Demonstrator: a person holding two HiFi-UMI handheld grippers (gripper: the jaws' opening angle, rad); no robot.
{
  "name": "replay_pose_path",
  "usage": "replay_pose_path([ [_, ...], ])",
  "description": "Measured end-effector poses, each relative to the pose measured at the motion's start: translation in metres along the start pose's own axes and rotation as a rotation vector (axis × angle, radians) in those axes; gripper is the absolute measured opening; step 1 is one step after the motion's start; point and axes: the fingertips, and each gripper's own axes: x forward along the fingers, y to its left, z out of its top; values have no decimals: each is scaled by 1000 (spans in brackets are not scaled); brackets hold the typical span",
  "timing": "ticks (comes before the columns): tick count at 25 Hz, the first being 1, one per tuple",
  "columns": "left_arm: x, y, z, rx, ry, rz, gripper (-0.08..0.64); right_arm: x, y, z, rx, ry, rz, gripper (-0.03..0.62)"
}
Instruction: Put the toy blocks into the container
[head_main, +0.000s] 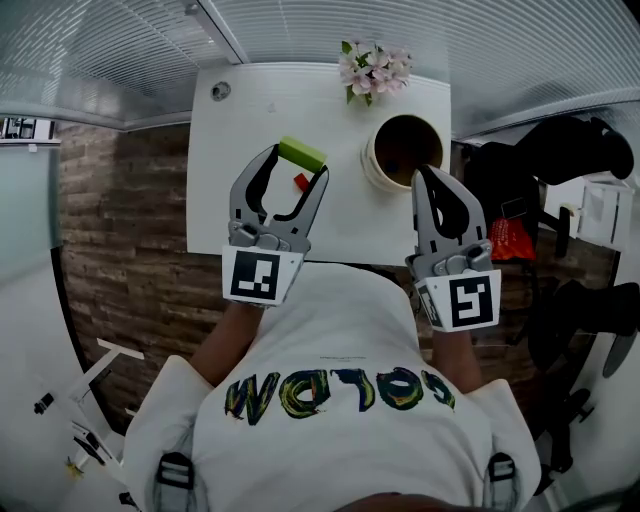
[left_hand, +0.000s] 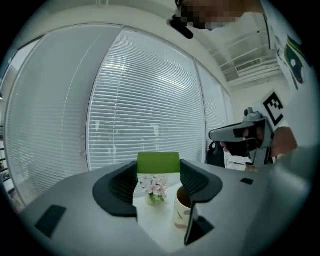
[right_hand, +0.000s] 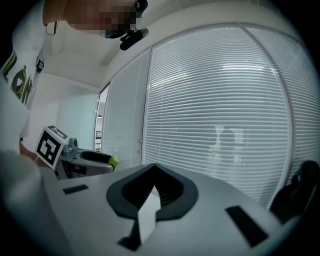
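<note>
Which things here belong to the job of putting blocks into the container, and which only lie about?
For the job:
green block, held in the left gripper
red block
container

Only lying about:
flowers

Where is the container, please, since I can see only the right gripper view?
Observer: The container, a pale cup, stands on the white table just ahead of the right gripper.
Operator: Are any blocks left on the table?
Observer: Yes, a small red block lies on it near the left gripper and its green block.
Operator: Is anything close to the cup?
Observer: Pink flowers stand beyond it at the table's far edge.
</note>
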Motion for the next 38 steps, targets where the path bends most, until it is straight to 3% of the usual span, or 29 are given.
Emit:
replay_pose_path([
  [22, 39, -117, 11, -2, -14, -333, 276, -87, -59, -23, 32, 46, -270, 9],
  [31, 51, -133, -3, 18, 22, -386, 276, -93, -61, -19, 27, 37, -287, 9],
  [38, 84, -135, -41, 72, 73, -401, 276, -89, -59, -23, 27, 46, -275, 9],
])
